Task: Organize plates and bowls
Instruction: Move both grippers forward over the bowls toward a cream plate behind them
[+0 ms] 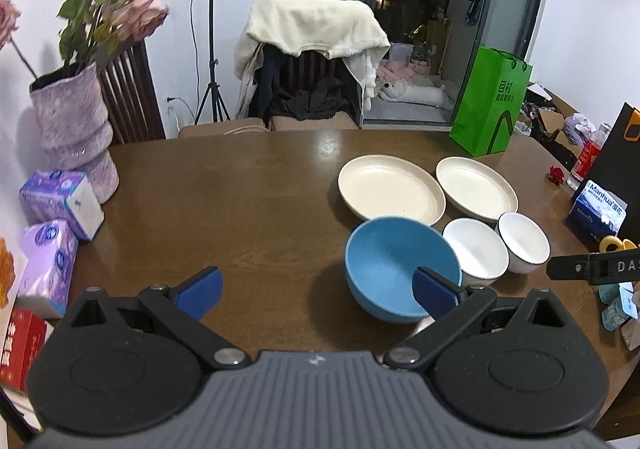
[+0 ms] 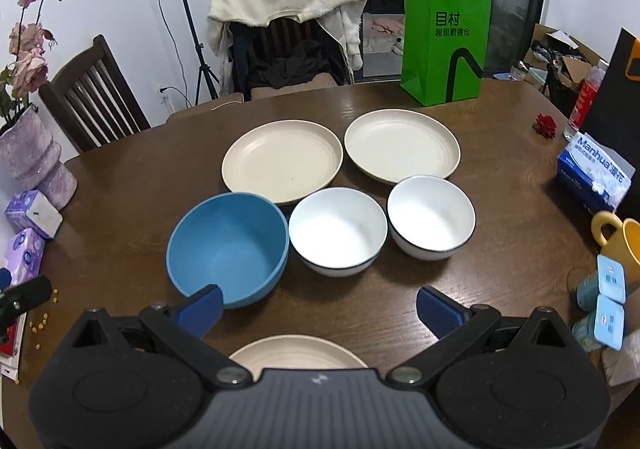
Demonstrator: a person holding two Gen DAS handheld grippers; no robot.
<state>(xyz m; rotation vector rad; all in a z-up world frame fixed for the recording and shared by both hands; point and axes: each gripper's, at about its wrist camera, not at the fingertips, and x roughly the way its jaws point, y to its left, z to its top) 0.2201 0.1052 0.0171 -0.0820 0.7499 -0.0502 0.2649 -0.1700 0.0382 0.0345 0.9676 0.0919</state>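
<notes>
A blue bowl [image 1: 400, 269] [image 2: 228, 245] stands on the brown table, with two white bowls [image 2: 338, 229] [image 2: 431, 215] to its right and two cream plates [image 2: 282, 161] [image 2: 402, 145] behind them. A third cream plate [image 2: 298, 353] lies near the front edge, partly hidden under my right gripper. My left gripper [image 1: 318, 295] is open and empty; its right finger is in front of the blue bowl. My right gripper [image 2: 320, 311] is open and empty, above the near plate. Its tip shows in the left wrist view [image 1: 592, 267].
A green paper bag [image 2: 444, 45] stands at the back of the table [image 1: 240, 209]. A purple vase [image 1: 76, 133] and tissue packs [image 1: 60, 205] sit at the left. A tissue box [image 2: 592, 173], yellow mug [image 2: 616, 241] and small cartons [image 2: 604, 297] sit at the right. Chairs stand behind.
</notes>
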